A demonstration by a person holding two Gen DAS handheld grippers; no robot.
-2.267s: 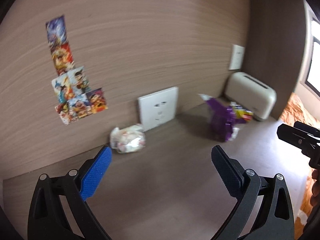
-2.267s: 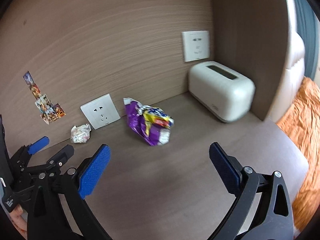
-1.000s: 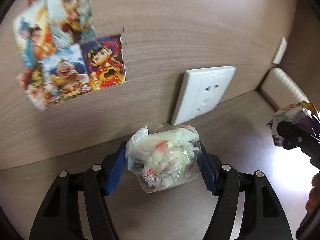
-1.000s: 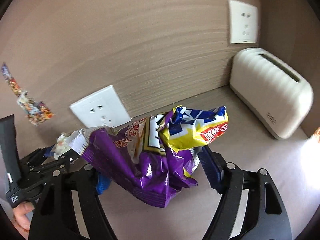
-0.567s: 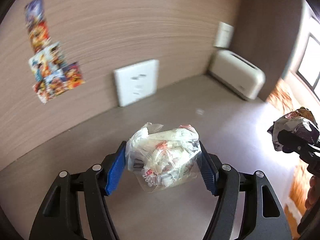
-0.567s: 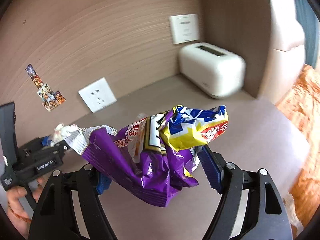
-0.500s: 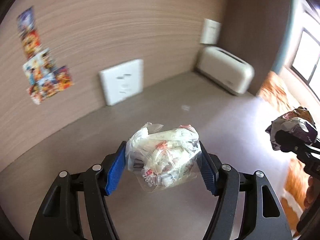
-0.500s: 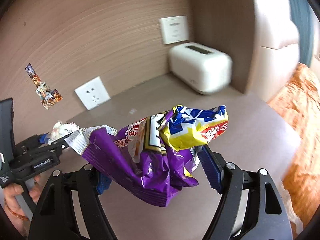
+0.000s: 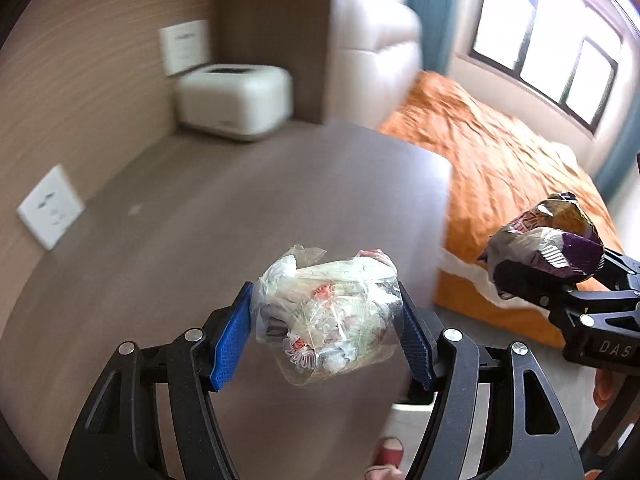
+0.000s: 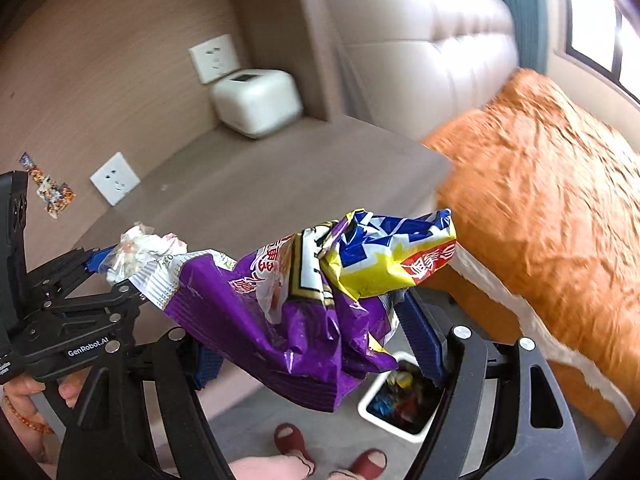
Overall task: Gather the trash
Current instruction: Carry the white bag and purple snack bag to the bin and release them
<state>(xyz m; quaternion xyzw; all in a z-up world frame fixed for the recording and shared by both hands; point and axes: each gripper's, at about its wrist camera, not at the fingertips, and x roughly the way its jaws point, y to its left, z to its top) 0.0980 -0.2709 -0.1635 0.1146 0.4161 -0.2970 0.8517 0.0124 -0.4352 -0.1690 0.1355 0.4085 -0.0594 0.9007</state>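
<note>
An orange bed (image 10: 552, 184) lies beside the brown table (image 9: 248, 216). A white bin (image 10: 374, 404) stands on the floor below. The right hand-held gripper (image 10: 320, 344) clamps a crumpled purple snack bag (image 10: 288, 320) above the bin. The left hand-held gripper (image 9: 324, 340) squeezes a clear bag of scraps (image 9: 326, 316) over the table edge.

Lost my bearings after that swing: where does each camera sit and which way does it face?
Left wrist: on the left gripper, facing the desk and bed; its fingers clamp a clear bag.
Right wrist: on the right gripper, looking over a purple snack bag, down at a white bin; slippered feet show.
Shared: desk, bed, white box, each other's gripper.
</note>
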